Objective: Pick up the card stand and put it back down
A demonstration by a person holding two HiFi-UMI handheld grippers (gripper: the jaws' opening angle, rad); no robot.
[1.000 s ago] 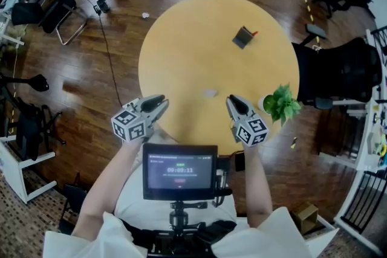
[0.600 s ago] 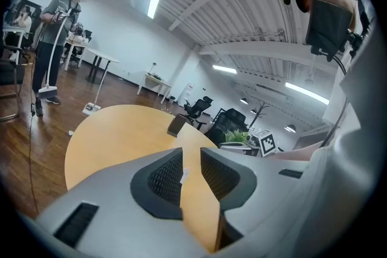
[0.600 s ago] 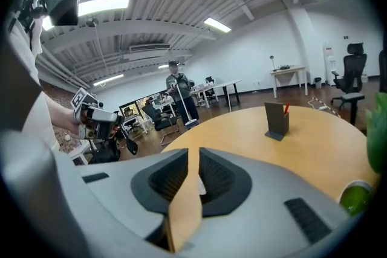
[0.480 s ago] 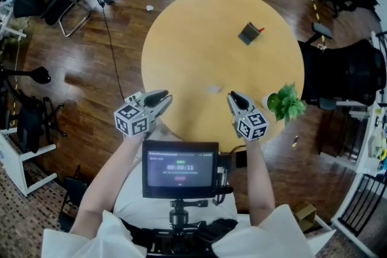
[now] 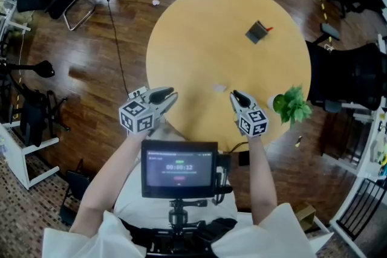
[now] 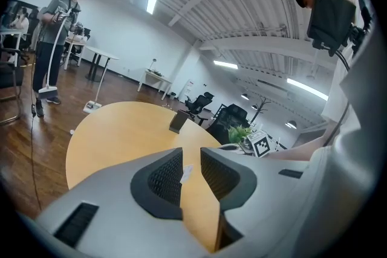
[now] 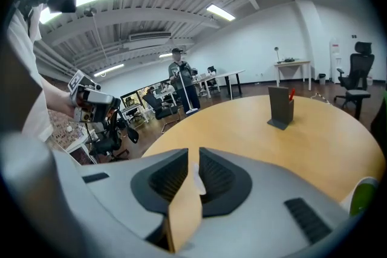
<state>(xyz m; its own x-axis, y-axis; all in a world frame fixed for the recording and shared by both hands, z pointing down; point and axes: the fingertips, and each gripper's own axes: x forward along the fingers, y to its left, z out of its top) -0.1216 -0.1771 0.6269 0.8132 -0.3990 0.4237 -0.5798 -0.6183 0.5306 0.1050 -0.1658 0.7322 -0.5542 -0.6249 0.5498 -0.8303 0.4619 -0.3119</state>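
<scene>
The card stand (image 5: 219, 88) is a small pale piece lying on the round yellow table (image 5: 199, 39), near its front edge. It lies between my two grippers, and neither one touches it. My left gripper (image 5: 172, 94) hovers over the table's front left rim, jaws a narrow gap apart and empty. My right gripper (image 5: 234, 95) hangs just right of the stand, also slightly open and empty. In the left gripper view the card stand (image 6: 186, 173) shows through the gap of the left gripper (image 6: 191, 153). In the right gripper view the card stand (image 7: 196, 181) sits ahead of the right gripper (image 7: 193, 153).
A dark pen holder (image 5: 257, 32) with a red pen stands at the table's far right. A potted green plant (image 5: 292, 104) sits at the right rim beside my right gripper. Office chairs (image 5: 344, 69) crowd the right side. A person (image 6: 57, 27) stands far left on the wood floor.
The head view has drifted, so table and grippers sit a little higher and further right in the picture. Both grippers keep about the same place beside the card stand.
</scene>
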